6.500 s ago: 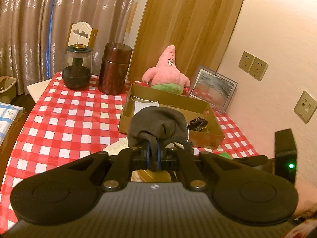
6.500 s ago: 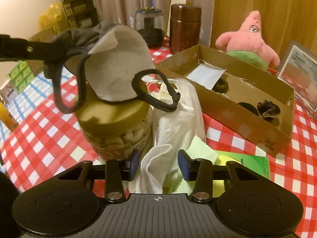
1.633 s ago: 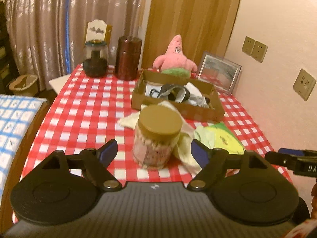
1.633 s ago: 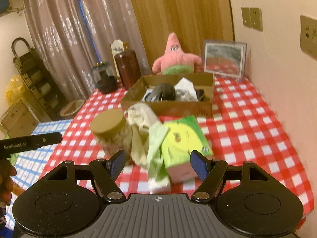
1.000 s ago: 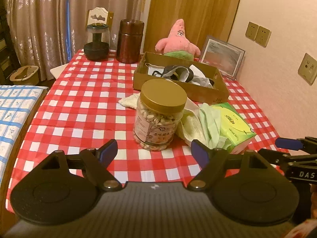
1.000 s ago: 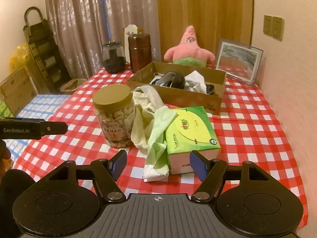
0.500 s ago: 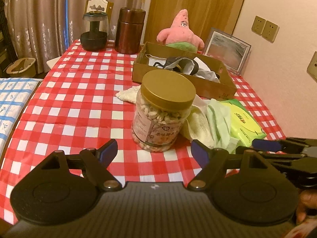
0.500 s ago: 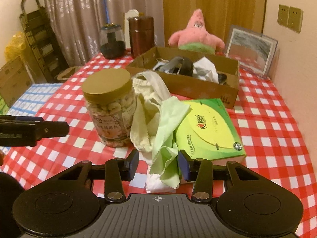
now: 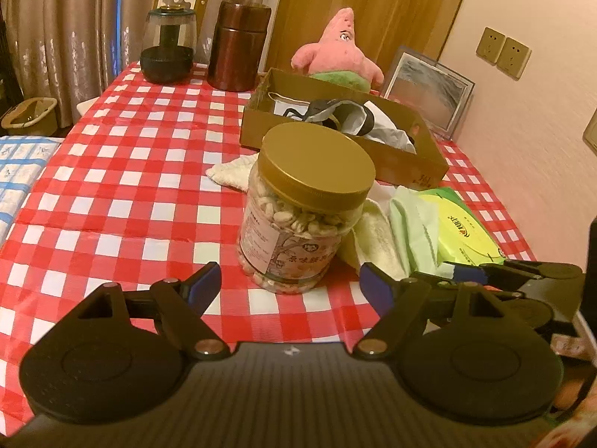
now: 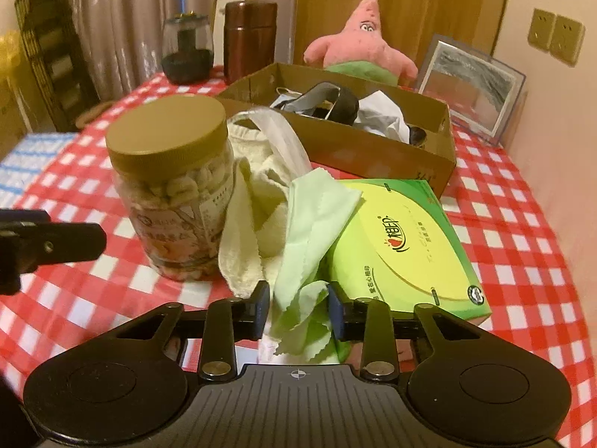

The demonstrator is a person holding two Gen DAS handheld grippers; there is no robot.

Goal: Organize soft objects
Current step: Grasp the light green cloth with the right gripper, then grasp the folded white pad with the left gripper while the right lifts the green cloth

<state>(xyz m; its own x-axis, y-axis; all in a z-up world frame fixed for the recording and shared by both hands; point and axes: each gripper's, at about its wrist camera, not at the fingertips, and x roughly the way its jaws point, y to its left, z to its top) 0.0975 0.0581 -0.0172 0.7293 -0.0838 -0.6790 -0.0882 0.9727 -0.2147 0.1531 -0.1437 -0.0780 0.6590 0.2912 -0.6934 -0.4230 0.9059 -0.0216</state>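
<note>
A pale green cloth and a cream towel lie heaped between a nut jar and a green tissue box. My right gripper is low at the cloth's near end, its jaws narrowed around the hanging green corner but with gaps on both sides. My left gripper is wide open and empty, just in front of the jar. A cardboard box behind holds masks and dark soft items.
A pink starfish plush sits behind the box. A brown canister, a glass jar and a picture frame stand at the back. The wall with sockets is on the right. The table's left edge drops off.
Both grippers moved forward and lower toward the jar and cloths. The right gripper's jaws narrowed around the green cloth's corner. The left gripper, shut on a grey mask 6.5 s ago, is open and empty.
</note>
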